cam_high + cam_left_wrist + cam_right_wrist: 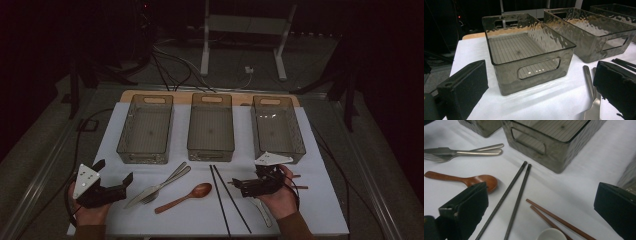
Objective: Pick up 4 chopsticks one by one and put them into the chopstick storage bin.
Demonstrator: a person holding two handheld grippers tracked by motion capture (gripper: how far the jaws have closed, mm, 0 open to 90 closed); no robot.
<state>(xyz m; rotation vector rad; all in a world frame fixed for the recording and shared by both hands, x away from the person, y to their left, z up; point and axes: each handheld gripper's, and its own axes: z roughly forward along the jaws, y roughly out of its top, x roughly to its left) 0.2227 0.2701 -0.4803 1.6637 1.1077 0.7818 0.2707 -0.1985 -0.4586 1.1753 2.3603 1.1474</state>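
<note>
Both grippers hover with fingers spread wide, grasping nothing: the left gripper near the metal knife and fork, the right gripper over thin brown chopsticks beside the black chopsticks on the white tabletop. Such slim, smooth sticks could roll from a pinch, and the rippled smoky bins stand close enough to bump

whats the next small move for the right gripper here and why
Probably lower the right gripper onto the pair of thin brown wooden chopsticks. Its jaws stand open and empty just above them, the chopsticks lie loose on the white table cover, and the three smoky clear plastic bins hold nothing yet.
</note>
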